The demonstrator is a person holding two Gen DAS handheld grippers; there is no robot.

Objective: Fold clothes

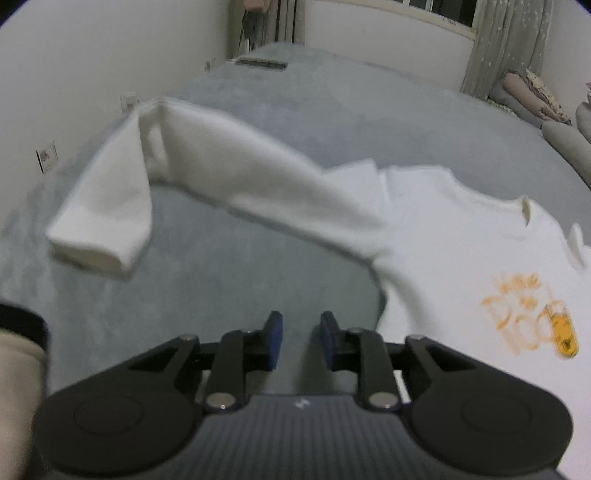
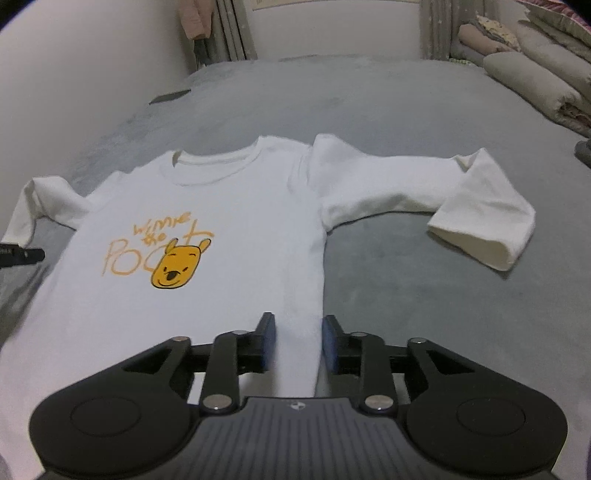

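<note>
A white long-sleeved shirt (image 2: 203,206) with a yellow bear print (image 2: 173,262) lies front up on a grey bed cover (image 2: 406,295). Its right sleeve (image 2: 406,184) reaches out sideways, with the cuff end bent back toward me. In the left wrist view the other sleeve (image 1: 221,173) is bent the same way, cuff (image 1: 96,236) nearest. My left gripper (image 1: 301,321) is open over bare cover, just left of the shirt's body (image 1: 461,258). My right gripper (image 2: 299,323) is open above the shirt's right side edge, fabric showing below the gap. The left gripper's tip (image 2: 22,254) shows at the far left.
A dark flat object (image 2: 170,96) lies at the far end of the bed near the wall. Rolled bedding and pillows (image 2: 535,85) are stacked along the right side. Curtains (image 2: 229,29) hang at the back. A person's sleeve (image 1: 18,350) sits at the lower left.
</note>
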